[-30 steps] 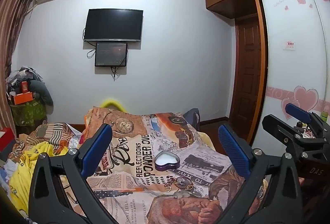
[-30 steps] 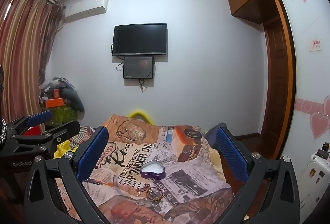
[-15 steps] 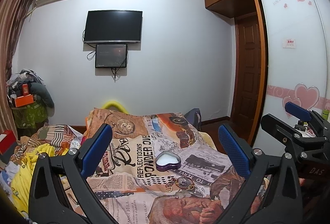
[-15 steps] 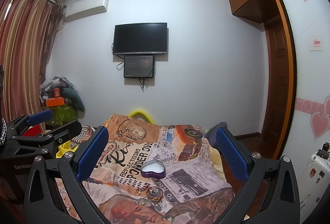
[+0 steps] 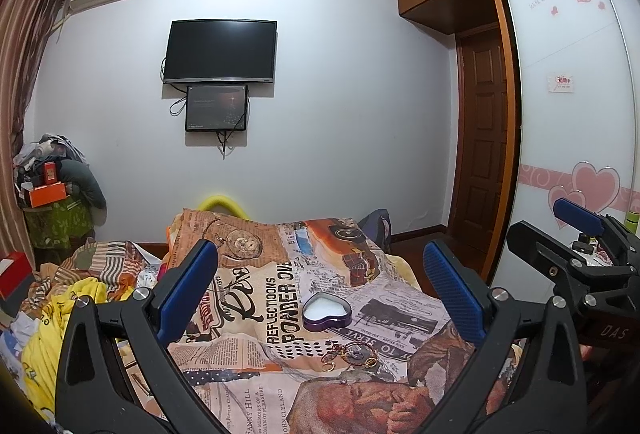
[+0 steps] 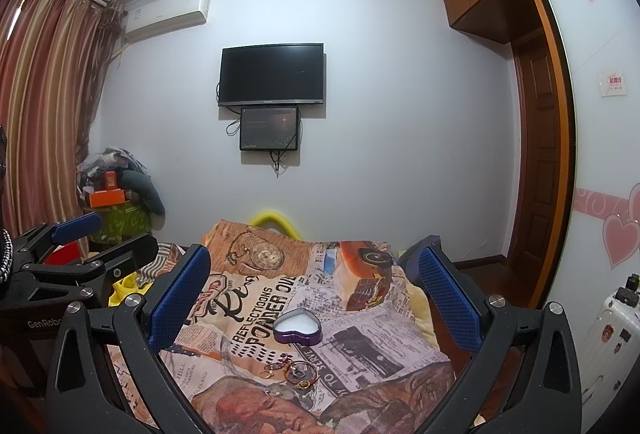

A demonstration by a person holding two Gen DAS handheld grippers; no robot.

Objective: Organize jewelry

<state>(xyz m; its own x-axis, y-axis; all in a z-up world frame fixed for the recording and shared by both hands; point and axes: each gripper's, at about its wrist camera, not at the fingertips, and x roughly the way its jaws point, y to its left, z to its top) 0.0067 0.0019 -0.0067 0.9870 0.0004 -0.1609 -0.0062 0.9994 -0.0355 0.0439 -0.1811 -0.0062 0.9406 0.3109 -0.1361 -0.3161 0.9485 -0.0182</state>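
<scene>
Newsprint-patterned bedding [image 5: 280, 298] reading "REFLECTIONS PONDER OVER" carries a purple heart-shaped tin [image 5: 327, 315], lidless, with a small pile of rings and jewelry [image 5: 352, 354] just in front of it. Both views have tilted slightly upward since a second ago, nothing on the bed moving. Left gripper [image 5: 320, 298] and right gripper [image 6: 314, 300] hover spread wide and empty, marked "GenRobo" and "DAS".
</scene>
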